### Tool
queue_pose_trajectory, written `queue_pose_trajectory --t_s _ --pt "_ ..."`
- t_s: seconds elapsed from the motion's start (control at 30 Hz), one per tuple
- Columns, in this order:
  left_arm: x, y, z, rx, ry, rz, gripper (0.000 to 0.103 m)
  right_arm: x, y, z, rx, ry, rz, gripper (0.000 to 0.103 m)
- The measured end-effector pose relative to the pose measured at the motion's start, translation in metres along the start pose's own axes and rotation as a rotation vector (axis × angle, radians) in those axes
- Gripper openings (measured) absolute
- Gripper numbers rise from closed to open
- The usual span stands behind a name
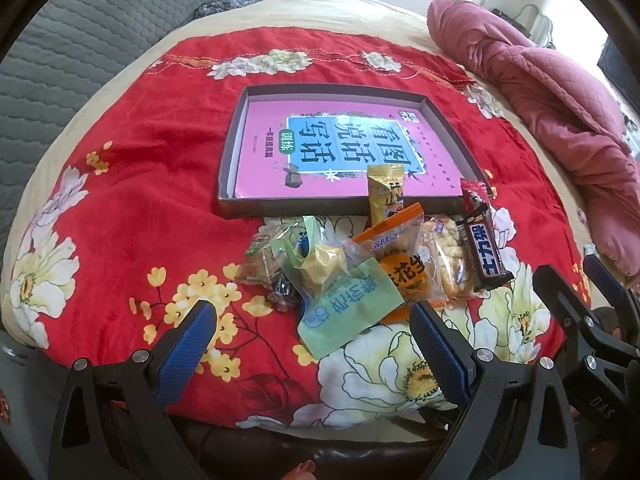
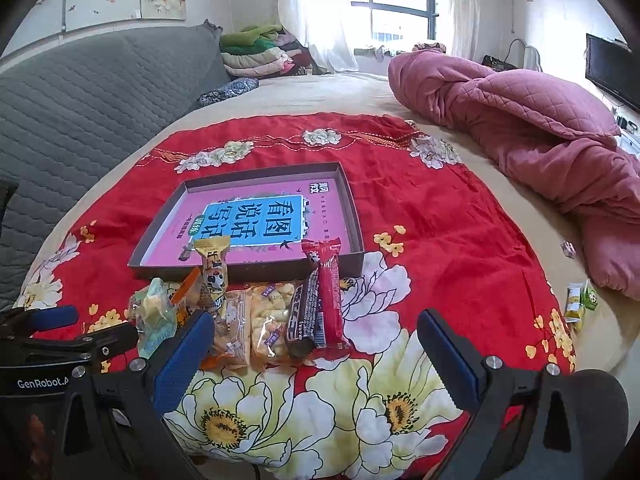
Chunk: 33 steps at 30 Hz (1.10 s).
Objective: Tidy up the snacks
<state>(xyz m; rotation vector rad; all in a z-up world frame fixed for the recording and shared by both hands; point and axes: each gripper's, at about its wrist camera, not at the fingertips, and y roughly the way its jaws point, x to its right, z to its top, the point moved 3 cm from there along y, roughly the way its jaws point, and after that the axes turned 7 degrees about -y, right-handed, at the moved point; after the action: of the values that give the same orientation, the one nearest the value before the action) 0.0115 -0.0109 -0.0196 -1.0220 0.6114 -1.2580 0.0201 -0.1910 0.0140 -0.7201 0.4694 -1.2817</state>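
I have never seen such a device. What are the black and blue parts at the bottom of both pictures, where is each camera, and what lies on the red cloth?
They are two hand-held grippers; a person carries one in each hand. Each picture comes from a camera on one gripper, looking forward along its blue-padded jaws. The left gripper and the right gripper both stand open and hold nothing. On the red flowered cloth sits a shallow box with a pink book inside. In front of it lies a pile of wrapped snacks, among them a red bar. Two small packets lie apart, off the cloth.
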Motion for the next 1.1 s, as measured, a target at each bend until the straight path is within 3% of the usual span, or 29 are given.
queue_pose_trajectory --t_s 1.1 --pt "-0.0023 0.0023 -0.0003 0.005 0.002 0.008 0.097 -0.0034 0.0034 -0.0014 -0.006 -0.011 0.013 0.102"
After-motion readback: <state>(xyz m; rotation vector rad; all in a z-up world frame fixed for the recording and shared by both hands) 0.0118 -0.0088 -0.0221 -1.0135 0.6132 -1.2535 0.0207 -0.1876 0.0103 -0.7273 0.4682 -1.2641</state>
